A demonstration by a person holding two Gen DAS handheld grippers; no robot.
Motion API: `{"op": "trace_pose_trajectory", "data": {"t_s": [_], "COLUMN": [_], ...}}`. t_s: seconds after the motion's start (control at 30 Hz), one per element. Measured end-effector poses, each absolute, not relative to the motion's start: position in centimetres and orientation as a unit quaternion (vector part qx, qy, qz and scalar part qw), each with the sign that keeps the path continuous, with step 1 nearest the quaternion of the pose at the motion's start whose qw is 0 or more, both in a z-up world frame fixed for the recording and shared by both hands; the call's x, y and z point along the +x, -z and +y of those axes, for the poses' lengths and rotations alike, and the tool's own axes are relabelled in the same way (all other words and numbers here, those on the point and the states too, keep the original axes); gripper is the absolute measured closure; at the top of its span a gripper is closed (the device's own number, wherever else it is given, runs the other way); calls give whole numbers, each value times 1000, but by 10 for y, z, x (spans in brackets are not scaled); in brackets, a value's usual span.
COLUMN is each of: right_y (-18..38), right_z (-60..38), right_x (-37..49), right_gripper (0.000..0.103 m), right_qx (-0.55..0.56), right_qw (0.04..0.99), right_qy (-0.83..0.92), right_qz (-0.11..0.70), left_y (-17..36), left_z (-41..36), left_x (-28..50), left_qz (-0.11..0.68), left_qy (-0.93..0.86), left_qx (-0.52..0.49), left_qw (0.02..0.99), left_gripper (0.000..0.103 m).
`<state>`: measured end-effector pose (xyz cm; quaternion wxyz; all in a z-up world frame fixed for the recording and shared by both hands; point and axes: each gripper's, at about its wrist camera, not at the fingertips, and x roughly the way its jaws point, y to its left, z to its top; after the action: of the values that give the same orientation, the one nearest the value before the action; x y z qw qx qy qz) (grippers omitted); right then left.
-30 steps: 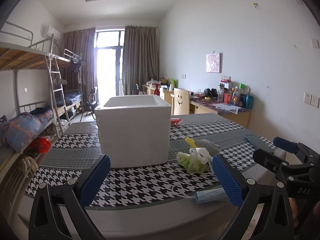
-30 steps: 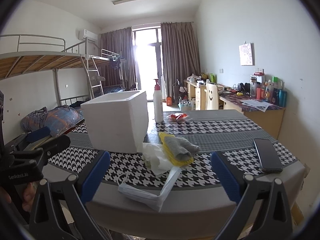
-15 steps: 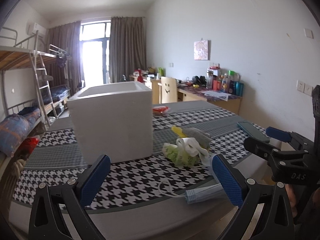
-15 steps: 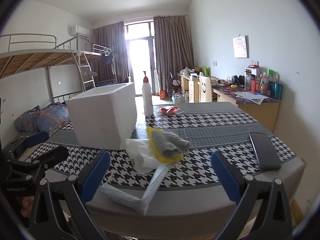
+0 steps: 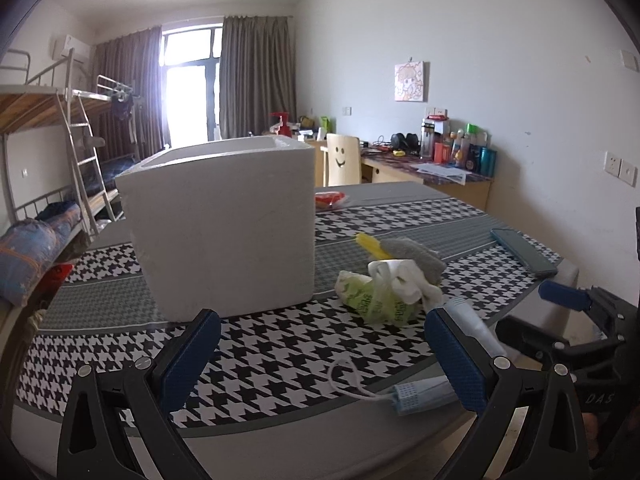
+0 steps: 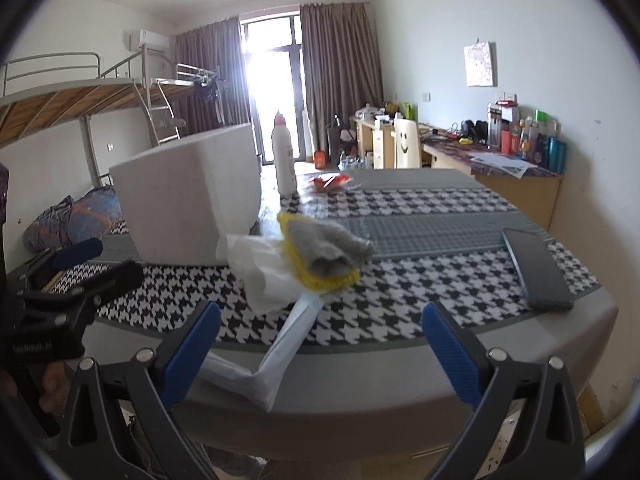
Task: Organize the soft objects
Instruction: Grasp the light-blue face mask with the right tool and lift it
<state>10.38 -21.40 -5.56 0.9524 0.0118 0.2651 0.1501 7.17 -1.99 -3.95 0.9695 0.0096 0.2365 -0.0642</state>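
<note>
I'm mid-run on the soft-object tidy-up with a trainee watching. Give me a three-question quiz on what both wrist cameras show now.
1. True or false: the left gripper holds something in its jaws.
2. What lies on the yellow cloth: A) a grey folded cloth, B) a red mug, C) a book?
3. Fill in: the dark flat phone lies near the table's ____ edge in the right wrist view.

Key: 1 false, both the left and the right gripper are open and empty. 2 A. 3 right; the white foam box stands at the left.
</note>
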Motion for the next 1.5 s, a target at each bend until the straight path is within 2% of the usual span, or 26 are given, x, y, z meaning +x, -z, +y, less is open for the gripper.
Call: {"op": "trace_pose_trajectory", "data": {"t_s": [0.27, 0.33, 0.47, 0.63, 0.8, 0.9, 1.0, 1.5], "right_y": [72, 76, 83, 91, 94, 94, 92, 60], "right_z": [-203, -199, -193, -191, -190, -191, -192, -235], "right_x": [109, 110, 108, 109, 108, 108, 106, 109], "right_gripper": [18, 28, 37, 55, 60, 78, 86, 90], "right_qx": [16, 15, 13, 21, 25, 35, 27, 41], "right_qw": [937, 933, 924, 910, 901, 893, 895, 922], "right_qy": [-159, -164, -177, -196, -214, -232, -229, -170], "right_qz": [309, 321, 338, 364, 377, 383, 382, 345], "left_y": [42, 43, 45, 49, 52, 52, 51, 34], "left_z": [-19, -19, -21, -24, -27, -31, -32, -61], "left_x": [79, 80, 83, 86, 91, 94, 96, 108], "left_qz": [237, 240, 244, 251, 257, 261, 262, 258], "left_qy": [64, 66, 69, 73, 75, 79, 84, 107], "left_qx": [10, 10, 7, 10, 10, 15, 13, 26], "left_qw": [969, 969, 967, 965, 963, 962, 961, 960], "left_gripper": [1, 1, 1, 1, 1, 1, 1, 1]}}
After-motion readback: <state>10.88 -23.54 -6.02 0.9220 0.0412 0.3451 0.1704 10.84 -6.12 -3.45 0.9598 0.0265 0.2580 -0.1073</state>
